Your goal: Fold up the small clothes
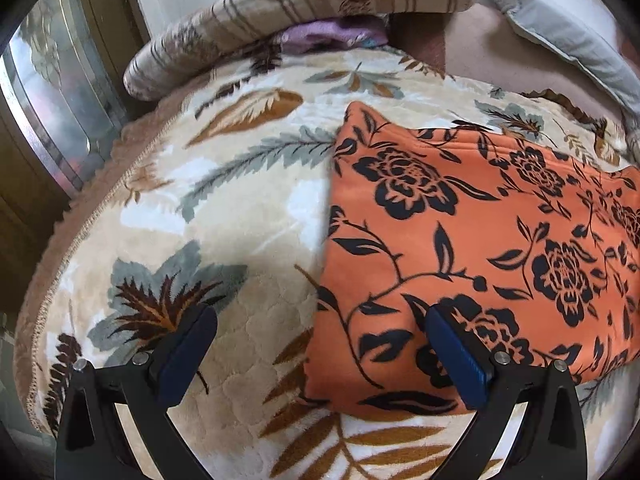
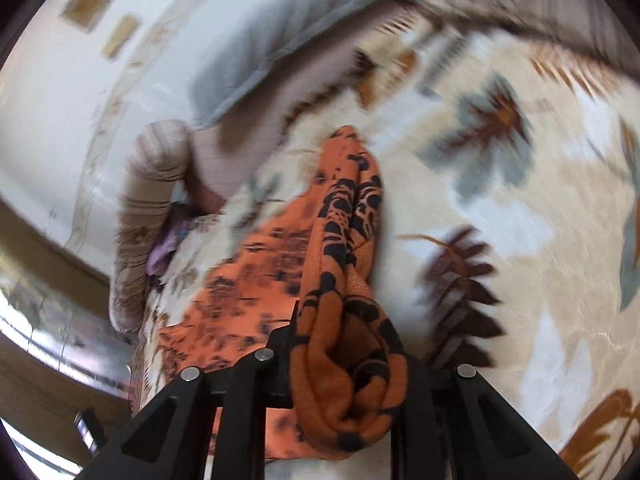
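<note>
So over on the left wrist cam, the left gripper [image 1: 320, 356] has its jaws spread wide with nothing in them; the blue-padded left finger [image 1: 186, 356] sits over the leaf-print blanket [image 1: 240, 184], and the right one [image 1: 456, 356] sits over the near corner of the orange floral cloth [image 1: 460, 232], though I can't tell if it actually touches. From here the cloth looks flat and neat, filling the frame from about 3 to 5 o'clock; a striped pillow roll [image 1: 256, 24] curves along 12 o'clock with something purple [image 1: 320, 36] tucked under it, and a grey pillow [image 1: 568, 44] sits at 2 o'clock.

The right wrist cam shows what that one doesn't: the right gripper [image 2: 344, 368] is nearly closed and pinching a bunched fold of the same orange floral cloth [image 2: 344, 320]; the fabric rises from the jaws at 6 o'clock up toward the centre, the rest trailing down to the blanket [image 2: 540, 240] at about 7 o'clock. This view is badly motion-blurred; the striped roll [image 2: 152, 216] is at 9 o'clock, the grey pillow [image 2: 256, 48] at 11.
</note>
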